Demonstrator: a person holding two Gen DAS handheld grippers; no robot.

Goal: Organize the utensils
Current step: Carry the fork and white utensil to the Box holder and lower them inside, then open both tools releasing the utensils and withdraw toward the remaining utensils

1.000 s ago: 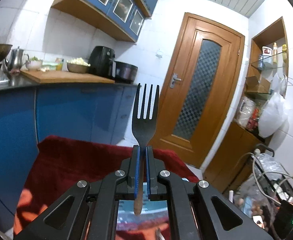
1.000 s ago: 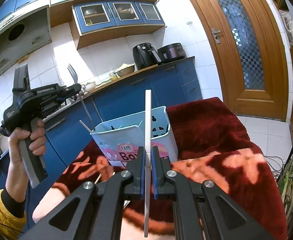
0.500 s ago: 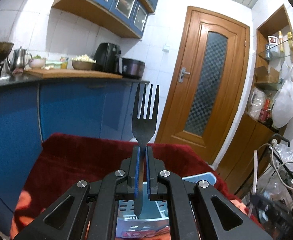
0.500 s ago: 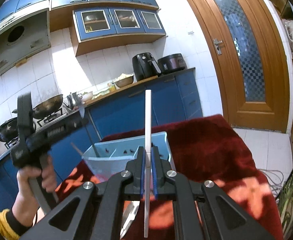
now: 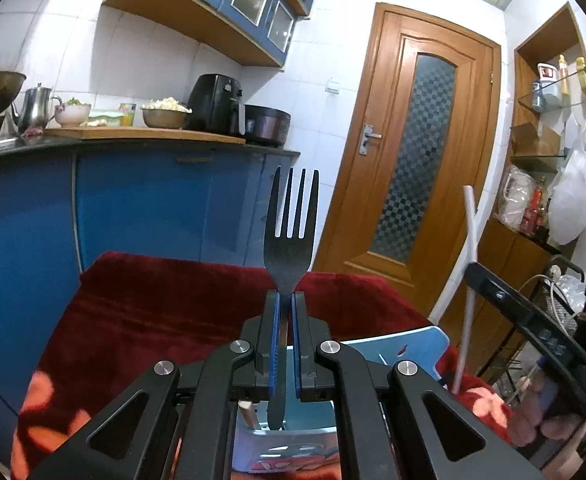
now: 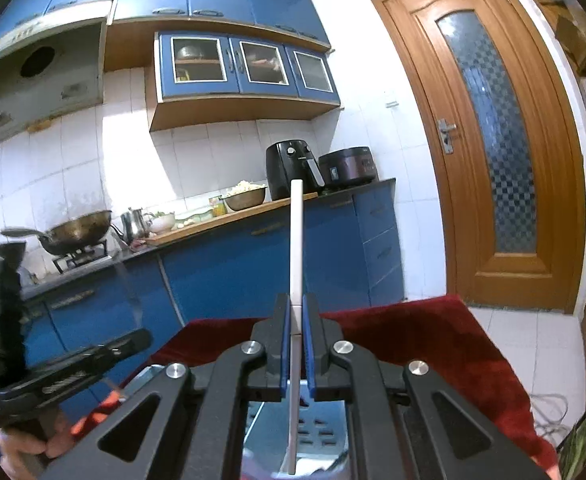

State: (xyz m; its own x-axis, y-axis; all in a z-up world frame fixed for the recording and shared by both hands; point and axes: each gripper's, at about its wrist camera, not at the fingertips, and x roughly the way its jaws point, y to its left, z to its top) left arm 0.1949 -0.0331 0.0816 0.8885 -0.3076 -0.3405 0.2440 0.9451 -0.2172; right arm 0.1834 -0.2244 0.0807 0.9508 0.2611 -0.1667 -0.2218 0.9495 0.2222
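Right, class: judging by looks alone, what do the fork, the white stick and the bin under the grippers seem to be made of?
Fork: probably metal, though backlit and dark; thin, crisp tines.
White stick: likely matte plastic; uniform white, no grain or gleam.
Bin: pale blue plastic; thin moulded wall with punched slots, slight sheen.

Dark fork [image 5: 290, 216], white stick [image 6: 295, 280], pale-blue caddy [image 5: 407, 350].

A home kitchen: blue cabinets [image 6: 249, 66], wok [image 6: 78, 234] on what looks like a gas stove [image 6: 79, 258], air fryer [image 6: 291, 168].

Left gripper [image 5: 285, 316] jaws clamping upright fork [image 5: 291, 224], apparently above blue caddy [image 5: 413, 346]
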